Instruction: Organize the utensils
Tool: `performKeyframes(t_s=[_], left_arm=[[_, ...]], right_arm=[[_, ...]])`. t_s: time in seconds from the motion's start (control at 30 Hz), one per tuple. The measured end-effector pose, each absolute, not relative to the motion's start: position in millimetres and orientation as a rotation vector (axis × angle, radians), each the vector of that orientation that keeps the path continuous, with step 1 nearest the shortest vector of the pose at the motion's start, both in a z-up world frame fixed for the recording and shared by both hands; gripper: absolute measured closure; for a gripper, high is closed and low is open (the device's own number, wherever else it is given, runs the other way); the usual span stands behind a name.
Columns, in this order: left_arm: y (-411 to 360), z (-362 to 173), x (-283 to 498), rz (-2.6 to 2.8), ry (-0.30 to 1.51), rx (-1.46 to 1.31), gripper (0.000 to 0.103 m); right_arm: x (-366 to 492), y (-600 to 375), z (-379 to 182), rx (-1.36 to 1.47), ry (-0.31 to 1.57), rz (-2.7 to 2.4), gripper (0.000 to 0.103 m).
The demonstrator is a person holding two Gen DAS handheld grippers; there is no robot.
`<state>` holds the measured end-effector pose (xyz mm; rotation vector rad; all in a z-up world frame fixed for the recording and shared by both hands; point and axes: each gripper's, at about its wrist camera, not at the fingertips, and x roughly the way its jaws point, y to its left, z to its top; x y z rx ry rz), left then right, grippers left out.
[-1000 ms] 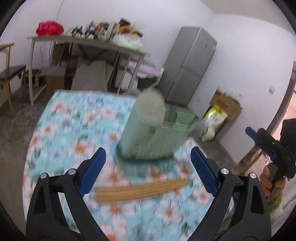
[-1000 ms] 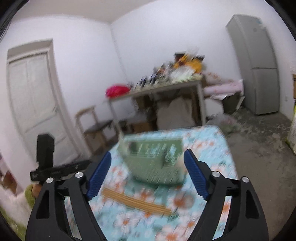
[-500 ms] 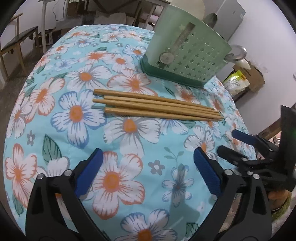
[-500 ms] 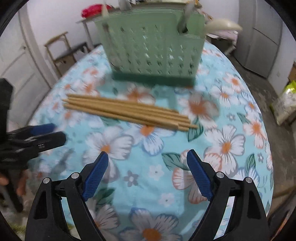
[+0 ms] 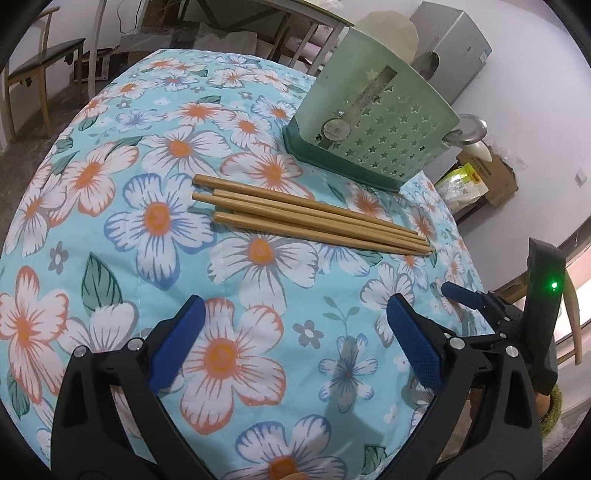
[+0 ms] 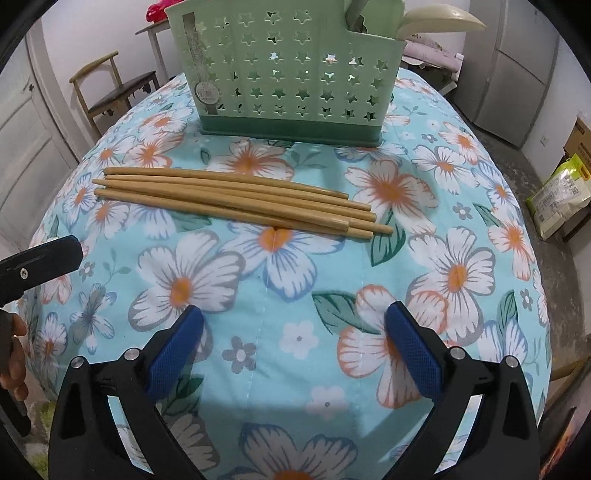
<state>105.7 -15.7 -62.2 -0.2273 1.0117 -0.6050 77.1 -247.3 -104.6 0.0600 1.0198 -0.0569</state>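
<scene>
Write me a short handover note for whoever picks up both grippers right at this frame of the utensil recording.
Left gripper: open, empty, over the floral tablecloth short of the chopsticks.
Right gripper: open, empty; its jaws have just been opening with nothing between them.
Chopsticks: a loose bundle lying flat in front of the green holder, not touching it.
Holder: upright, already has spoons in it.
Done: nothing grasped yet.
Left: pick up the chopsticks and stand them in the holder.

Left gripper (image 5: 293, 332) and right gripper (image 6: 294, 336) jaws wide, empty.
</scene>
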Motion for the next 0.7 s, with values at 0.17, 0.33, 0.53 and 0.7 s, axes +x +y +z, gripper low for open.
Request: performKeyframes(t_s=[0.17, 0.33, 0.53, 0.7], left_arm=[[-14.2, -63.0, 105.0, -0.605, 1.008, -0.248, 0.008], [-8.2, -64.2, 101.7, -0.607, 1.001, -0.318, 0.008], [-1.9, -65.7, 97.0, -0.598, 0.994, -0.385, 0.008], [0.4, -65.6, 94.7, -0.573, 0.994, -0.413, 0.008]], right_arm=[[76.3, -253.5, -101.8, 0.067, 1.011, -0.061, 0.006], [75.0, -254.5, -101.8, 0.077, 1.011, -0.073, 0.006], [74.8, -254.9, -102.0, 0.081, 1.004, -0.078, 0.006], [74.4, -255.8, -102.1, 0.085, 1.001, -0.080, 0.006]])
